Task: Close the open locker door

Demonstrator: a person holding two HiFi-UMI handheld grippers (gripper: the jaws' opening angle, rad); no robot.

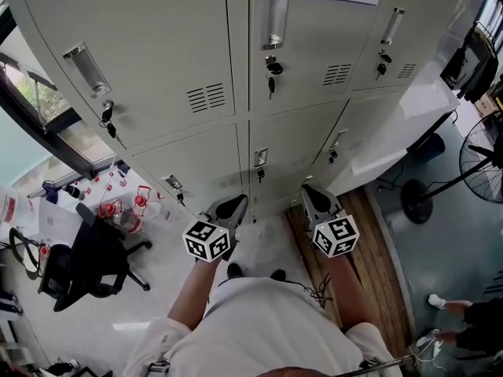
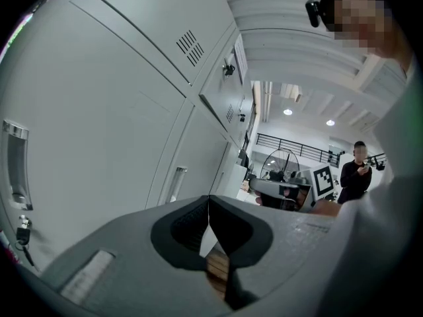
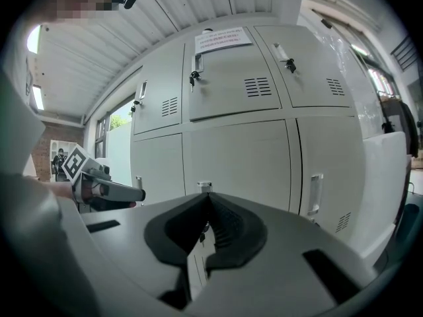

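Note:
A bank of grey lockers (image 1: 236, 69) fills the head view ahead of me. At its lower right, one white locker door (image 1: 401, 132) stands swung out from the row; the right gripper view shows it at the far right edge (image 3: 386, 197). My left gripper (image 1: 232, 206) and right gripper (image 1: 314, 199) are held side by side in front of the lower lockers, apart from the open door. Both are shut with nothing between the jaws. In the left gripper view the left gripper (image 2: 209, 197) points along the closed locker fronts. The right gripper (image 3: 209, 195) faces the lower middle locker.
A standing fan (image 1: 479, 159) is on the floor at the right, beyond the open door. A black office chair (image 1: 86, 265) is at the left, with red-capped bottles (image 1: 118, 206) behind it. A wooden strip (image 1: 369, 250) runs along the floor. Another person (image 1: 471, 320) stands at the lower right.

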